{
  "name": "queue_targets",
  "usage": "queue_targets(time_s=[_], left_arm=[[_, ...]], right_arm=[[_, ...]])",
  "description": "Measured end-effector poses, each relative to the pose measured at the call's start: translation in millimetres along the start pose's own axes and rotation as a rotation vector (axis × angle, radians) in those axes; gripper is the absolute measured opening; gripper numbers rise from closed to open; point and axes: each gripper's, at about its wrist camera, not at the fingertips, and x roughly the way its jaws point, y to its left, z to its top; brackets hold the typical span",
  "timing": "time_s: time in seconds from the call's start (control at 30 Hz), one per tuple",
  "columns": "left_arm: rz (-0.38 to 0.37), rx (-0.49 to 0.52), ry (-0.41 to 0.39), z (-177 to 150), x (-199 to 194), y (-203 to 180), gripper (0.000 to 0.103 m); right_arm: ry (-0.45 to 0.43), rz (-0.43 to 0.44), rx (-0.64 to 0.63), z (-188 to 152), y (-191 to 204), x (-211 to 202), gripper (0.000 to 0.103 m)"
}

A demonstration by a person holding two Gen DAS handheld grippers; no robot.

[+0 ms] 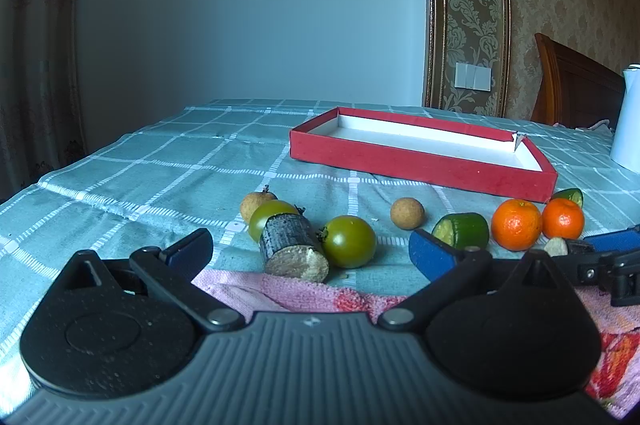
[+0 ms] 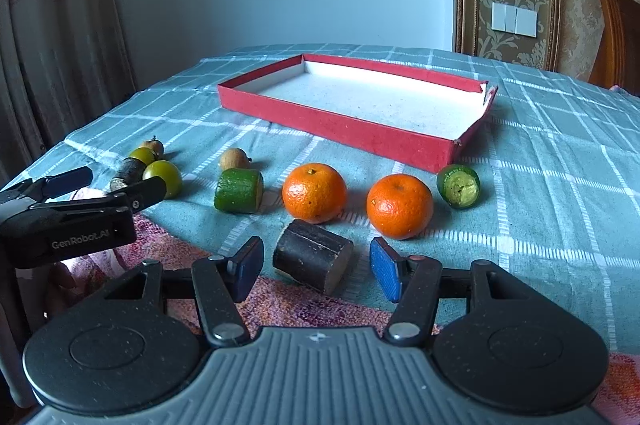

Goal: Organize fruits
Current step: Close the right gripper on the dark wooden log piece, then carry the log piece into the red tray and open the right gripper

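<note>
Checked teal tablecloth covered the table, with patterned wallpaper and a curtain behind. Red tray sat at the far side, empty, probably the place the fruits were meant to go. Fruit lay in a loose row in front of it: two oranges side by side, a green cut piece left of them, another green cut piece near the tray's corner, two green tomatoes, two small tan round fruits and a dark stub between the tomatoes.

Right gripper was low over the table edge, jaws half open and straddling a second dark stub lying on its side. Pads stood just off both ends, no contact visible, so not gripped yet. Likely the first pick, since it was the nearest item.

Left gripper hung at the near edge over a pink towel, jaws wide with nothing held, the first dark stub just ahead of them. Looked parked clear of the other hand, though a closing grasp could roll the stub.
</note>
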Motion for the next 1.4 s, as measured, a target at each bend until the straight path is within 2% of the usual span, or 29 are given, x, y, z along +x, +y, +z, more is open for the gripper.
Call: queue_targets(time_s=[0.03,0.07,0.1,0.33,0.5,0.73,0.93,1.03,1.13,1.17,1.33,1.4], left_arm=[[0.001,0.000,0.000,0.1,-0.3,-0.1,0.103],[0.002,-0.001,0.000,0.1,-0.3,-0.1,0.103],[0.003,-0.001,-0.001,0.2,-0.5,-0.6,0.103],[0.002,-0.001,-0.001,0.3,-0.3,-0.6,0.103],[0.003,-0.001,-0.001,0.1,-0.5,-0.6,0.103],[0.005,0.000,0.003,1.1,-0.6,-1.3,0.103],[0.012,0.003,0.006,1.8,-0.1,-2.0,0.103],[0.012,0.002,0.008,1.8,0.9,-2.0,0.103],[0.012,0.002,0.010,2.2,1.8,-1.9,0.103],[0.012,0.003,0.010,2.1,1.9,-1.9,0.103],[0.018,0.006,0.007,1.1,1.7,-2.7,0.103],[0.022,0.008,0.004,0.7,1.5,-3.1,0.103]], right_arm=[[0.003,0.004,0.006,-0.6,-1.4,1.3,0.056],[0.007,0.012,0.013,-0.8,-2.7,2.4,0.047],[0.012,0.028,0.021,-1.0,-4.2,3.5,0.043],[-0.026,0.051,0.026,3.1,-4.7,-6.1,0.042],[-0.109,0.011,0.003,36.9,-14.8,-10.7,0.042],[-0.117,-0.092,0.012,91.1,-48.3,35.1,0.043],[-0.061,-0.143,0.015,107.5,-64.8,80.5,0.043],[-0.026,-0.154,0.026,107.3,-71.6,97.4,0.046],[-0.014,-0.190,0.017,104.6,-73.2,102.4,0.062],[-0.032,-0.203,0.016,101.8,-72.3,97.8,0.065],[-0.138,-0.171,0.063,84.9,-72.1,51.0,0.066],[-0.163,-0.154,0.074,70.4,-69.8,30.4,0.075]])
